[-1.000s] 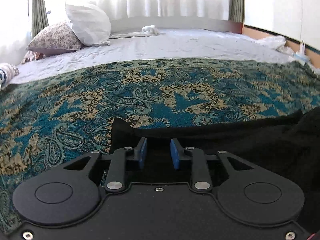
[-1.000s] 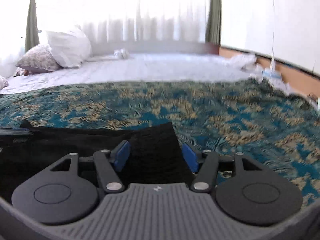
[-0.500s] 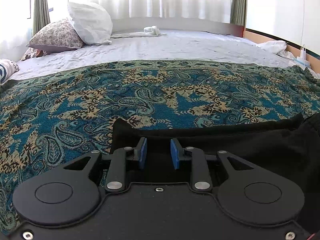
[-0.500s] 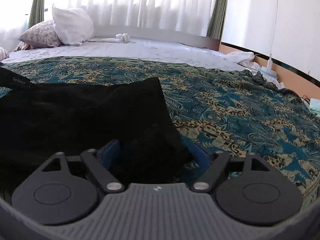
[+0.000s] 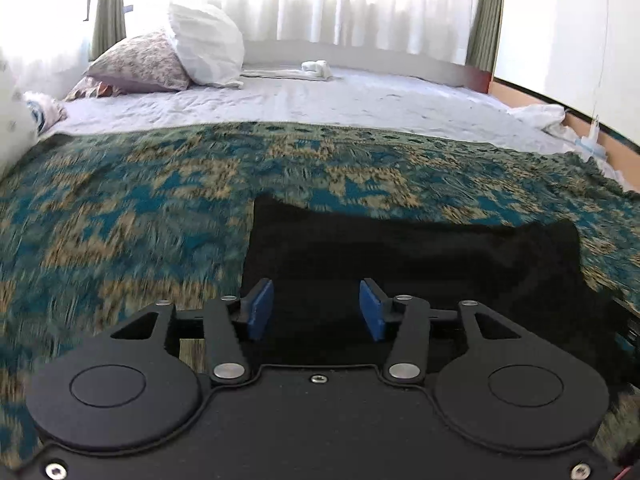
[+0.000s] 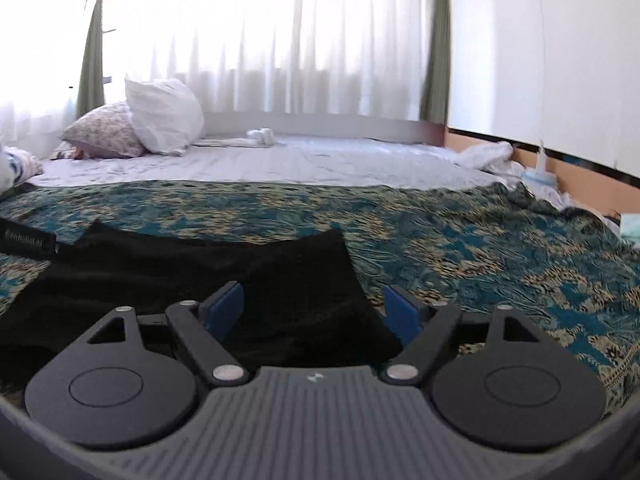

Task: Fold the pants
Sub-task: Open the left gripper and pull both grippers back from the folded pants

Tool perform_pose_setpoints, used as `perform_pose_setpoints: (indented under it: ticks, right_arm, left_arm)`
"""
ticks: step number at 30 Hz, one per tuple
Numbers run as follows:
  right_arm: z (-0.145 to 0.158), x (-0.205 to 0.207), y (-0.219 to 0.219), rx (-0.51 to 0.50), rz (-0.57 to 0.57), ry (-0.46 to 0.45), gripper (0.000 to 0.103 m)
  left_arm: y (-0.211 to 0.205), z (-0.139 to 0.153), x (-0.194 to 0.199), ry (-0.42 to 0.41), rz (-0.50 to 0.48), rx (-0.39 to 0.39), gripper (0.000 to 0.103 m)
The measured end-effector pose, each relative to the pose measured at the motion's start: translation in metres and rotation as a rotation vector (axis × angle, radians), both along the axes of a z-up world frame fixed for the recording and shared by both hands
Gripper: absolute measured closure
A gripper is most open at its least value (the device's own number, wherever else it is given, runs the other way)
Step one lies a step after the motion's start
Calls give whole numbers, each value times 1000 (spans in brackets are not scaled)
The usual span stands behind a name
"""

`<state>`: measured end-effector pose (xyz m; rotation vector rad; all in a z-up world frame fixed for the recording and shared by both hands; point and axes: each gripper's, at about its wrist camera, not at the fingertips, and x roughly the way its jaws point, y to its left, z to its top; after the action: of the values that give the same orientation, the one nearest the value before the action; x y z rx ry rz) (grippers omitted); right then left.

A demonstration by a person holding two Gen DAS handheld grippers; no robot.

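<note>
one bed [image 6: 320,160] with a pale sheet runs ahead of both grippers, and one teal and tan paisley spread [image 5: 120,208] covers its near part, passing under and to either side of the tongs. one pair of black pants [image 5: 420,256] lies flat on that spread, directly in front of and beneath both grippers. two pillows lean at the far left: one white pillow [image 6: 164,118] and one floral pillow [image 6: 104,132] just left of it. one small rolled white cloth [image 6: 260,136] sits far ahead, beyond the spread.

the left gripper [image 5: 316,310] has its blue pads spread moderately apart over the pants' left edge, clamping nothing. the right gripper [image 6: 314,310] gapes wider, its pads straddling the pants' right edge, gripping nothing; whether they touch the fabric cannot be told.
</note>
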<state>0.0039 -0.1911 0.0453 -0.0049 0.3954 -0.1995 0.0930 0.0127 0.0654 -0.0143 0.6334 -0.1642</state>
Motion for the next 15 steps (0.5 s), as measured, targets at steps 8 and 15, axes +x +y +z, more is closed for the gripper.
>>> perform_pose_setpoints:
  ticks: [8,15]
  right_arm:
    - [-15,-7,41,-30,97,37,17]
    - [-35,-8,51,-42,101,94,16]
  left_arm:
    - [6,-29,-73,-20,52,40,53]
    - [13,-33,-87,-46,64,58,46]
